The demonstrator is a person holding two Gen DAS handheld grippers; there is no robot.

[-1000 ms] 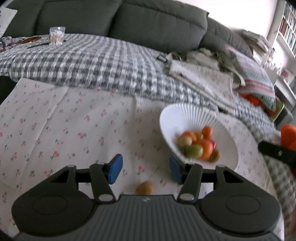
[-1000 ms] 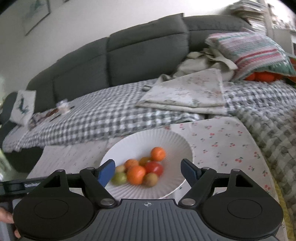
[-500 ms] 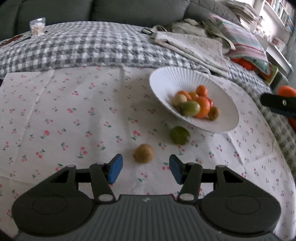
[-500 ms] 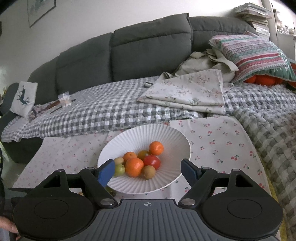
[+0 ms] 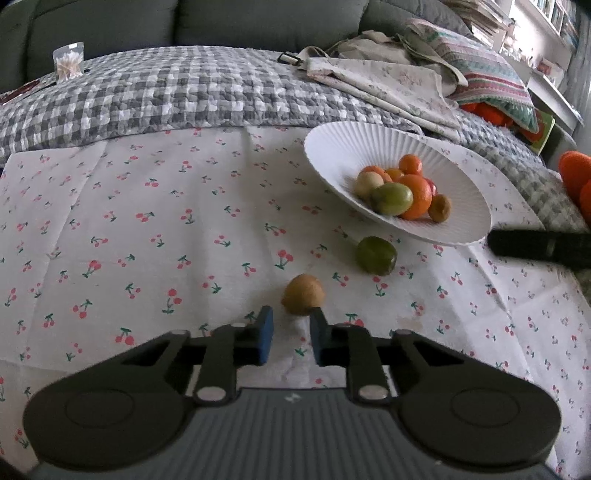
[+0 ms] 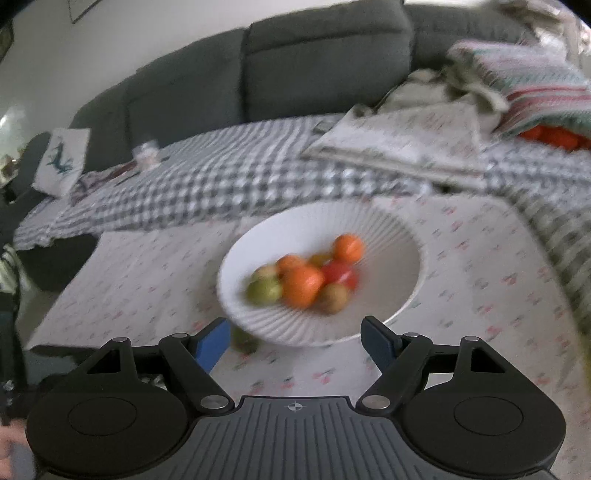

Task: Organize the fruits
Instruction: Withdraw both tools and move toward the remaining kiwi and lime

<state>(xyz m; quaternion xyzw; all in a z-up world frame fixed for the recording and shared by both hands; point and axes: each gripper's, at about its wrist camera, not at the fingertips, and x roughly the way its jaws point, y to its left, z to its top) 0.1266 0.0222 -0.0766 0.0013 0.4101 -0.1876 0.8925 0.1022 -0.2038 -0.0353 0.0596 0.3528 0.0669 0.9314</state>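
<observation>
A grey sofa (image 5: 258, 18) backs the scene, its seat draped with a grey-and-white checked blanket (image 5: 177, 92). In front lies a white cherry-print cloth (image 5: 129, 221), which carries everything else.

Toward the cloth's far right corner sits a white ribbed bowl (image 5: 343, 147), wide and shallow, tilted in the left wrist view. Heaped in it are fruits: a large orange (image 5: 417, 195), a smaller orange (image 5: 410, 164) behind it, a green fruit (image 5: 391, 198), a pale yellowish one (image 5: 368, 184), a small brown fruit (image 5: 439, 207) at the near side, and a red one (image 6: 340, 275) that shows plainly only in the blurred right wrist view.

Two fruits lie loose on the cloth, toward its near edge and outside the bowl. A green fruit (image 5: 376, 255), round and glossy, rests just beside the bowl's near rim. A brown fruit (image 5: 303, 294), dull and egg-shaped, lies near it, closer to the near edge.

The left gripper (image 5: 291, 334) has just been closing; its blue pads stand narrowly apart, just short of the brown fruit, with only cloth between them, and the right-hand pad's tip overlaps the fruit's edge, though whether it touches cannot be told.

The right gripper (image 6: 297, 338) stands wide open above the cloth, holding nothing, the bowl's near rim showing between its fingers.
</observation>
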